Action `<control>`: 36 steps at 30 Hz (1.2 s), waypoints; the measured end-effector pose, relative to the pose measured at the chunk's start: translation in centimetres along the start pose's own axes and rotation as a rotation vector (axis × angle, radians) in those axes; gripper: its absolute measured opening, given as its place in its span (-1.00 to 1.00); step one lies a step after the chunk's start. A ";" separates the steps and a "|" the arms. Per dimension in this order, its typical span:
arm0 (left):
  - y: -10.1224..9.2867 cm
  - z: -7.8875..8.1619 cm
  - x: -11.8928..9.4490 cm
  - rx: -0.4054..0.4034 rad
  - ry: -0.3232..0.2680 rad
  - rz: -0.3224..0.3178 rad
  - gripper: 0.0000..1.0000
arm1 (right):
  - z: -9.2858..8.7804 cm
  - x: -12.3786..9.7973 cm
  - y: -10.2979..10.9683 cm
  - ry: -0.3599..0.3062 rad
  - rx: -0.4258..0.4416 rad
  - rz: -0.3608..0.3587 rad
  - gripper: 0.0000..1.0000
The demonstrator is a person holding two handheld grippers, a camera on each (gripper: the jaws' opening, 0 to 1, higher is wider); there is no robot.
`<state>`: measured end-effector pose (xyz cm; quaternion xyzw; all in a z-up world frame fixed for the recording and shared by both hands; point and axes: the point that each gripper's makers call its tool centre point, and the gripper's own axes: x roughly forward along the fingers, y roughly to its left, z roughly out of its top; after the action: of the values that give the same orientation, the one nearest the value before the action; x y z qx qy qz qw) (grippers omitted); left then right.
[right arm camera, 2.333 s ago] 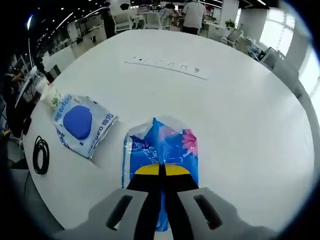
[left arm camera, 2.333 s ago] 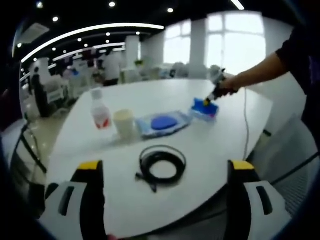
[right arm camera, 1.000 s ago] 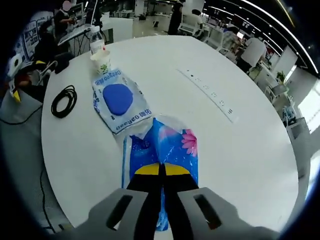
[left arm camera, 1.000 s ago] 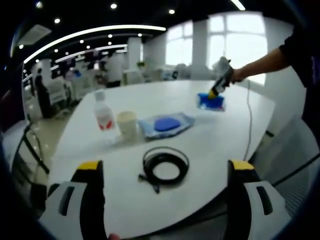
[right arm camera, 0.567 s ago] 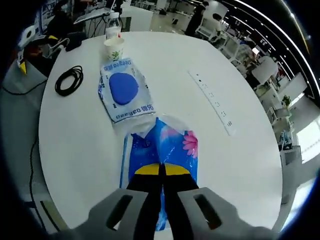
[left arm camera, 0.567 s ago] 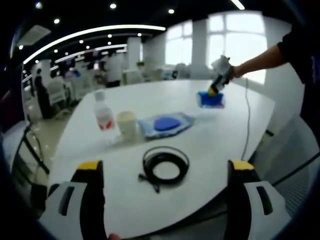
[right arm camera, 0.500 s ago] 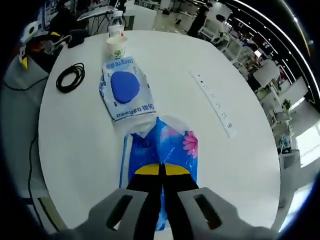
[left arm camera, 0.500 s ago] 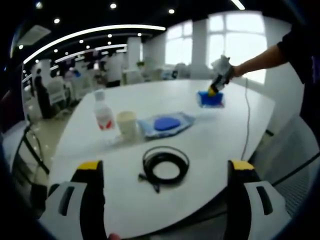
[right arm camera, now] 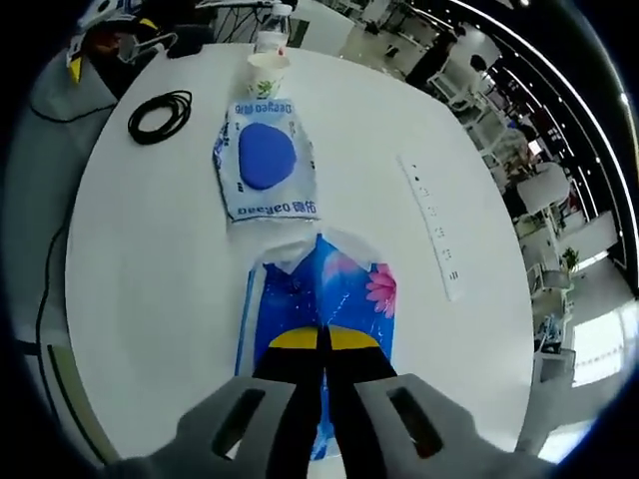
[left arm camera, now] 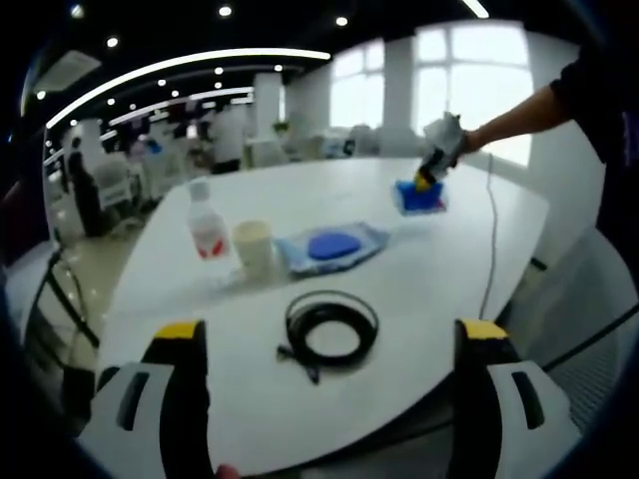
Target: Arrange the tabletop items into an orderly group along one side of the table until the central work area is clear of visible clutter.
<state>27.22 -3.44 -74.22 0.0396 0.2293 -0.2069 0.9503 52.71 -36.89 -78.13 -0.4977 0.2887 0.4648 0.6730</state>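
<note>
Blue tissue pack (right arm camera: 321, 299), clamped in the right claw (right arm camera: 321, 344), has been lifted and swung toward the wipes pouch (right arm camera: 267, 170) at 12 o'clock; grouping proceeds. Left claw (left arm camera: 329, 344) remains apart.

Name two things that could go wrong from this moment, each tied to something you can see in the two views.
1. The right gripper pinches the blue flowered pack by one edge, lifted off the table; the soft pack may slip out.
2. If set down near the wipes packet, it could nudge the paper cup and the bottle beside it.
</note>
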 end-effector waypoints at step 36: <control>-0.2 -0.7 0.3 0.009 0.040 -0.013 0.94 | 0.5 6.1 2.5 -0.004 -0.330 0.092 -1.00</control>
<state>27.08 -3.59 -74.96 0.0463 0.2475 -0.2130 0.9440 52.87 -34.21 -84.19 -0.5867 0.2295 0.5371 0.5609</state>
